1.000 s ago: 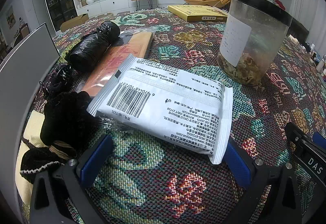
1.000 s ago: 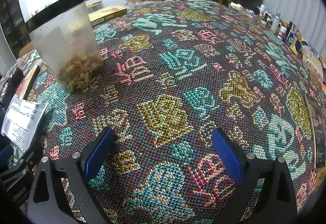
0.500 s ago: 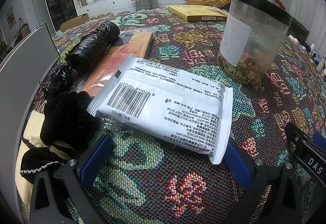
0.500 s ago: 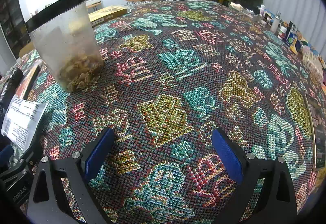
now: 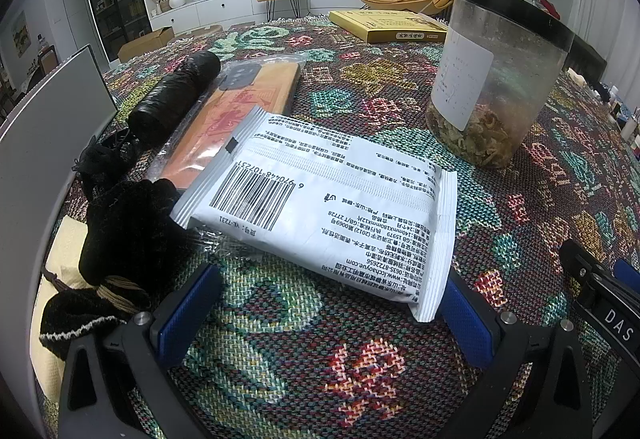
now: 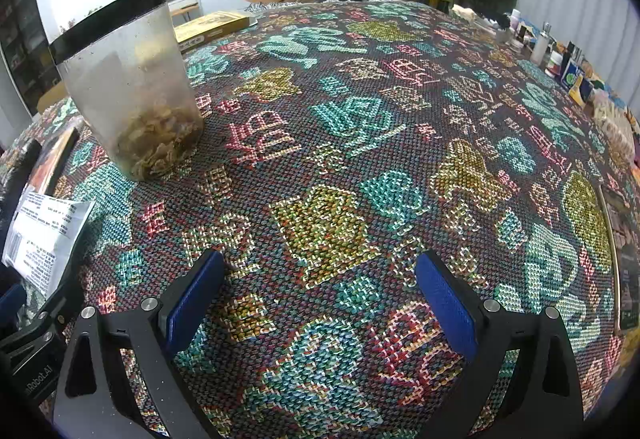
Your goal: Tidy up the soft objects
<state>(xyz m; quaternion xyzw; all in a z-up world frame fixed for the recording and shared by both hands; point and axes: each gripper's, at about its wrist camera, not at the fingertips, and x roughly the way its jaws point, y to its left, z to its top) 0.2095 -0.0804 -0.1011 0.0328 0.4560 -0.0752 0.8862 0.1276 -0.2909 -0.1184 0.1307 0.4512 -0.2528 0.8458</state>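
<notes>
On patterned cloth (image 5: 520, 207), flat white packet (image 5: 320, 207), barcode side up

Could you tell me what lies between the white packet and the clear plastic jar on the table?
Nothing: in the left wrist view only bare patterned tablecloth separates the white packet from the clear plastic jar. The right wrist view shows the same gap.

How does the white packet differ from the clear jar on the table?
The white packet lies flat, while the clear jar stands upright. The white packet is opaque with a barcode; the clear jar shows dried pieces at its bottom. Both rest on the patterned cloth.
</notes>
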